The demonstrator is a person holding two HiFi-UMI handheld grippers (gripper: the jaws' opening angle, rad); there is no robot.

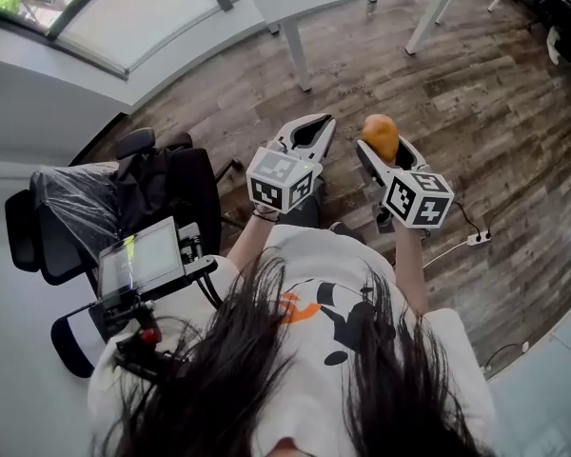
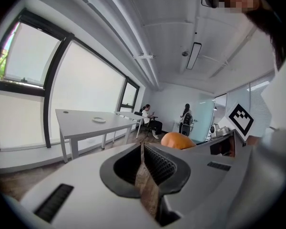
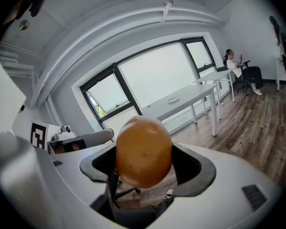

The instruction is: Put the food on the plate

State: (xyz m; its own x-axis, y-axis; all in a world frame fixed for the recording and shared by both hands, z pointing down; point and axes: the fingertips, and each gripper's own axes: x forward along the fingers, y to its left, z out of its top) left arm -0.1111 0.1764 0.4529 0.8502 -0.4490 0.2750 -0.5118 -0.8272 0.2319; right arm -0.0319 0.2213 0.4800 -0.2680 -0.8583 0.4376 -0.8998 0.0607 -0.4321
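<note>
A round orange-brown food item (image 1: 381, 137) sits between the jaws of my right gripper (image 1: 377, 147), which is shut on it and held in the air over the wooden floor. In the right gripper view the food (image 3: 142, 144) fills the middle and hides the fingertips. My left gripper (image 1: 313, 129) hovers just left of it, shut, with nothing between its jaws (image 2: 142, 149). The left gripper view also shows the food (image 2: 178, 140) to its right. A small white plate (image 2: 99, 120) lies on a distant grey table (image 2: 81, 124); the plate (image 3: 173, 99) also shows in the right gripper view.
A black office chair (image 1: 162, 187) with a bag stands at my left, next to a tablet on a stand (image 1: 139, 257). White table legs (image 1: 296, 57) rise ahead. A power strip (image 1: 478, 238) lies on the floor. Two people (image 2: 152, 119) are far across the room.
</note>
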